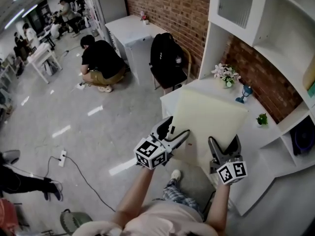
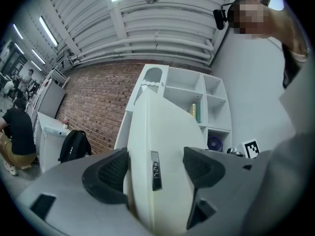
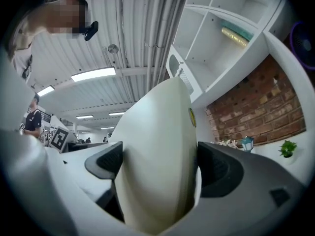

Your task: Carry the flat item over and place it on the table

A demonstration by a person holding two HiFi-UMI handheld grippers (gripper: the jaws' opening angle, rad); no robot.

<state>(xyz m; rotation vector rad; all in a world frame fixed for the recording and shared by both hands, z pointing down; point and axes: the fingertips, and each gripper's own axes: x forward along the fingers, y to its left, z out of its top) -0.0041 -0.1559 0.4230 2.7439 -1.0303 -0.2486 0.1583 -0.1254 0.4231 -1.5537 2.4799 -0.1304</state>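
The flat item (image 1: 209, 117) is a thin cream-white slab, like a closed laptop, with a small metal badge on its edge. In the head view it hangs tilted over the white table (image 1: 168, 99). My left gripper (image 1: 180, 136) is shut on its near left edge, and my right gripper (image 1: 224, 149) is shut on its near right edge. Between the left gripper's (image 2: 155, 168) dark pads the flat item (image 2: 165, 141) rises edge-on. Likewise the right gripper (image 3: 157, 167) clamps the flat item (image 3: 157, 141), which fills the middle of that view.
On the table's far side stand a flower pot (image 1: 224, 74), a blue glass (image 1: 243, 93) and a small green plant (image 1: 262, 118). White shelving (image 1: 280, 43) lines the brick wall. A chair with a black backpack (image 1: 167, 58), a crouching person (image 1: 101, 63) and a floor cable (image 1: 63, 157) lie left.
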